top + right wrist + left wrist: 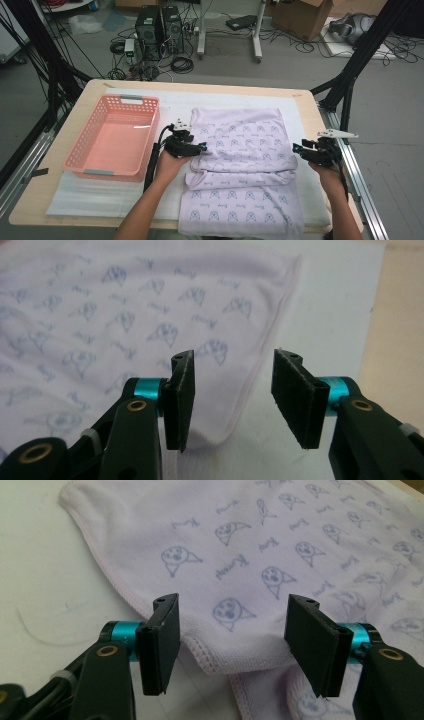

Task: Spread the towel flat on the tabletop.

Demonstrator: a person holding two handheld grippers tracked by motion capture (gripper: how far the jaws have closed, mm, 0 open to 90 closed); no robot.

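Cables, computer towers and cardboard boxes litter the floor beyond the wooden table (pixel 60 200), which carries a white mat (pixel 90 195) as a working surface.

Far left on the mat: pink basket (pixel 112 137), nothing in it that I can see; I read it as the destination for the folded cloth, parked within easy reach.

Next, left gripper (pixel 202 148), at the left edge of the lilac printed cloth (pixel 242 150). In the left gripper view the jaws stand apart, and the cloth's (pixel 280 545) stitched hem lies between and just beyond the pads without either pad pressing on it. No grip.

Centre: the cloth lies flat on the mat, upper part folded over, a fold ridge running across at gripper level, the lower part reaching the near table edge. Looks part-way through folding.

Right: right gripper (pixel 299 148), just off the cloth's right edge. In the right gripper view its jaws are also apart; the hem corner of the cloth (pixel 125 315) sits by the left pad, bare mat under the gap. Nothing held.

Judgement: both grippers flank the fold line symmetrically, suited to a two-sided pinch.
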